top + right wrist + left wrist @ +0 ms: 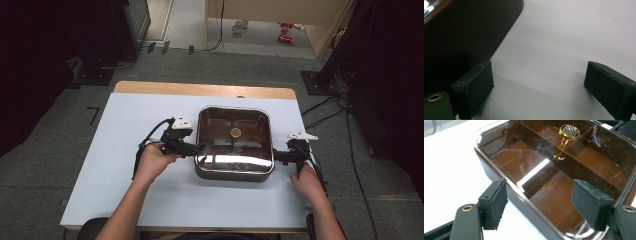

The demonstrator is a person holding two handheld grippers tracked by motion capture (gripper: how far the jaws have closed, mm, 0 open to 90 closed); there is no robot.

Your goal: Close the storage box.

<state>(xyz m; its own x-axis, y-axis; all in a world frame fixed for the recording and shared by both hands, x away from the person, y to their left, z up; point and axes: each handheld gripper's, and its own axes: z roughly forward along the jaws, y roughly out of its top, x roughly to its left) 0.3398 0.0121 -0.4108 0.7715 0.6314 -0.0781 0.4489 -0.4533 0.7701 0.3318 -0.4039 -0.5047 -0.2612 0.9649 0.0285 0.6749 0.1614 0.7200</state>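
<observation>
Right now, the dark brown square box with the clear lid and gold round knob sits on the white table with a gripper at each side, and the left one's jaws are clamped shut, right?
Not quite: the left gripper has its jaws open, straddling the dark brown square box at its rim, as the left gripper view shows. The rest holds.

Table (150, 200) I'm working at has a pale blue-grey top with a bare wood strip along the far edge, sitting on grey carpet floor (45, 170). Dark equipment racks (380, 60) flank both sides, black cables (330, 112) trail across the carpet on my right. Beyond that, a light wood partition (280, 12) and a paler floor strip; overhead lighting, fairly dim.
</observation>
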